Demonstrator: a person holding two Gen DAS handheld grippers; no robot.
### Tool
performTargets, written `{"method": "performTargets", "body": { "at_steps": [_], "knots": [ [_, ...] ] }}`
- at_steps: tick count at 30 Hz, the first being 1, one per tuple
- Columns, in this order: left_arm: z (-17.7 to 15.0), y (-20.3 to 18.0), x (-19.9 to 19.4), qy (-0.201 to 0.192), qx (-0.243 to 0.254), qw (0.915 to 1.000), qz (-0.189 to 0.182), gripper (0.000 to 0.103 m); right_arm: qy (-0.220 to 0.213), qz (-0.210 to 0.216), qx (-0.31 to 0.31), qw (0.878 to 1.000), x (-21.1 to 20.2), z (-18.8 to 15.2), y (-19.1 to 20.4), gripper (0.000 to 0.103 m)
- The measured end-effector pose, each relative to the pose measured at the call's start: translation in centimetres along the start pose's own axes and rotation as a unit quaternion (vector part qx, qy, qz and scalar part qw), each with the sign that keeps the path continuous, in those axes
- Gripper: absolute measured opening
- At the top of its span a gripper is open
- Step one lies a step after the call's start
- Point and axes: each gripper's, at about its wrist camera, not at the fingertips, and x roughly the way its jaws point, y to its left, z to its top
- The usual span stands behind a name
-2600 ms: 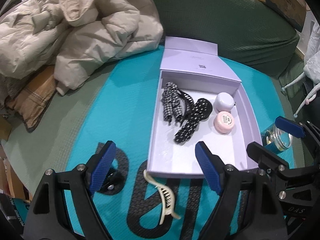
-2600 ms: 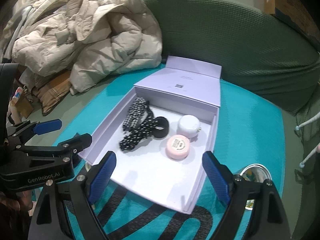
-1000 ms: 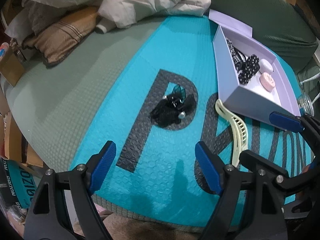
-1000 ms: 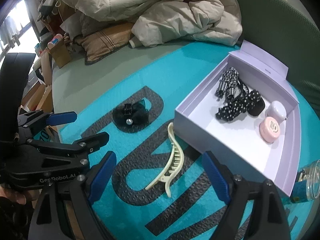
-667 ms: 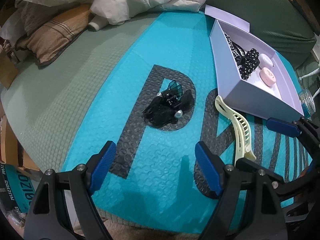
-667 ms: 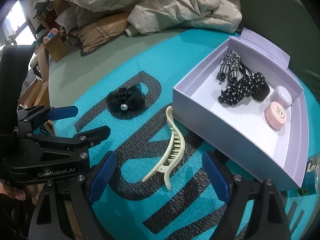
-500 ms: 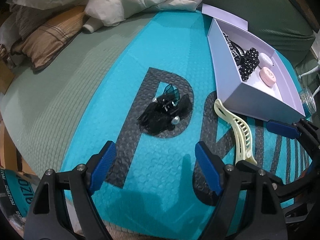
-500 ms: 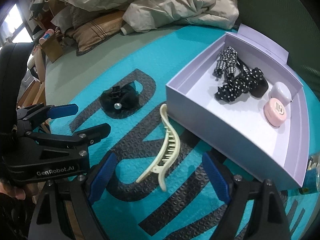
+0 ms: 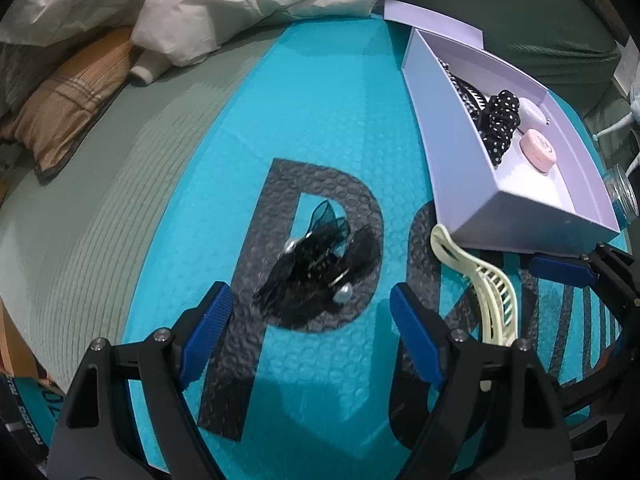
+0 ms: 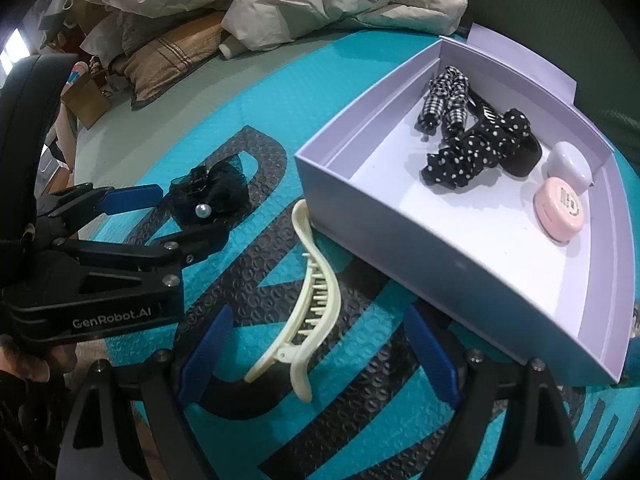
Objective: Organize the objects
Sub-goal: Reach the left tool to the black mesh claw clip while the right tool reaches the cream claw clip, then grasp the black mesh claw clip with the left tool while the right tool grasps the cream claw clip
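A black lace hair bow with pearls [image 9: 320, 268] lies on the teal mat, just ahead of my open, empty left gripper [image 9: 308, 320]. It also shows in the right wrist view [image 10: 212, 196], between the left gripper's fingers [image 10: 132, 200]. A cream claw hair clip [image 10: 308, 300] lies by the near corner of the lilac box [image 10: 360, 204], between the open fingers of my right gripper [image 10: 316, 356]. The clip also shows in the left wrist view [image 9: 484, 276]. The box [image 9: 452, 168] holds a checked bow [image 10: 444, 96], a polka-dot scrunchie [image 10: 476, 148], a white case [image 10: 568, 164] and a pink round case [image 10: 560, 208].
A teal bubble mat with black letters [image 9: 320, 120] covers a green couch seat. A beige jacket [image 9: 200, 8] and a tan cushion [image 9: 68, 104] lie at the back left. A glass jar [image 9: 622, 192] stands right of the box. The couch back [image 9: 520, 12] rises behind.
Both grippers have moved from over the box to the left and lower, closer to the mat. The black bow now sits near the left fingers and the cream clip between the right fingers.
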Motion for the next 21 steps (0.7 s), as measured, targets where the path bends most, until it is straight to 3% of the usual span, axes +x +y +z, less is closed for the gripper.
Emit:
{"method": "performTargets", "body": {
  "at_steps": [6, 15, 17, 21],
  "knots": [
    [0.8, -0.7, 0.8, -0.002, 0.022, 0.9998, -0.003, 0.081, 0.006, 0.001, 0.006, 1.0, 0.4, 0.1, -0.5, 0.084],
    [1.4, -2.1, 1.2, -0.009, 0.043, 0.9989, -0.015, 0.08, 0.004, 0.005, 0.01, 1.0, 0.3, 0.2, -1.3, 0.068],
    [1.3, -2.3, 1.1, -0.012, 0.043, 0.9989, -0.015, 0.078, 0.004, 0.005, 0.009, 1.0, 0.3, 0.2, -1.4, 0.063],
    [1.0, -2.3, 0.8, -0.022, 0.033, 0.9992, -0.01, 0.063, 0.005, 0.017, 0.002, 1.0, 0.1, 0.2, -1.3, 0.053]
  ]
}}
